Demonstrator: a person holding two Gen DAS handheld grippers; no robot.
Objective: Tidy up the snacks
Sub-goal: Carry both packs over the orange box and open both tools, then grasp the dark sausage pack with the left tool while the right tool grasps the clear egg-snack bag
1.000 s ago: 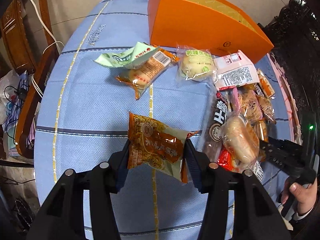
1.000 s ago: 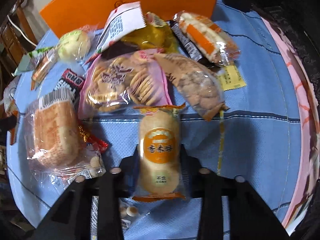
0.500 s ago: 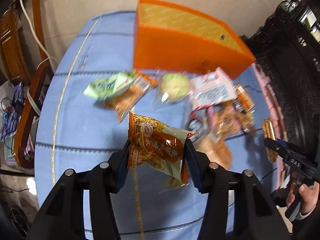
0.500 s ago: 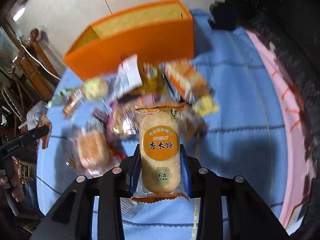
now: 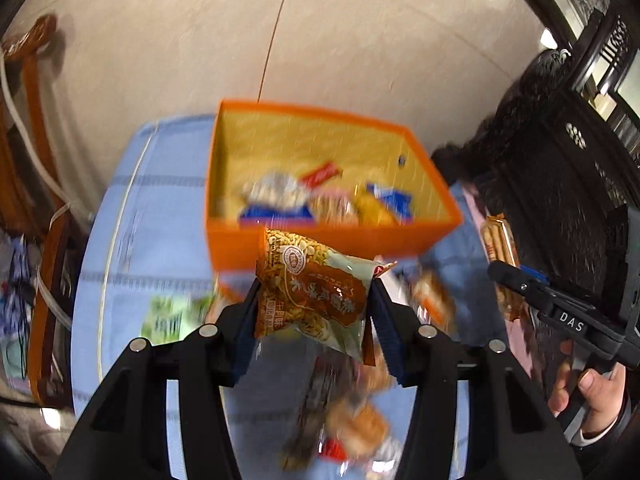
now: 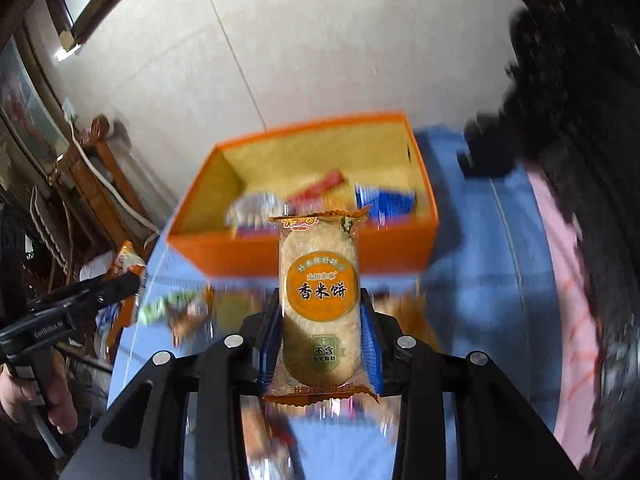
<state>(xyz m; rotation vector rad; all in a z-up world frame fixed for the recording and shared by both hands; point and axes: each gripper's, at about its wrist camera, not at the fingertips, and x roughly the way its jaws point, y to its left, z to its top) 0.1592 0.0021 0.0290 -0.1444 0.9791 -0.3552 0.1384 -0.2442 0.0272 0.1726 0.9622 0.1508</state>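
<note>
Between the fingers of my left gripper [image 5: 316, 316], low centre of the left wrist view, sits an orange-and-green snack bag [image 5: 316, 292], pinched on both sides and lifted off the blue tablecloth [image 5: 120, 248]. Above it in the frame stands the open orange box [image 5: 320, 236], with several blurred packets on its yellow floor. My right gripper [image 6: 320, 344] is clamped on a rice cracker pack [image 6: 320, 300], held upright at the centre of the right wrist view, its top edge overlapping the box's near wall. Loose snacks [image 5: 352, 416] lie blurred on the cloth below and beside the held bag. At the right edge of the left wrist view my right hand [image 5: 592, 396] wraps the other gripper's handle; at the lower left of the right wrist view, my left hand [image 6: 48, 396] does likewise.
</note>
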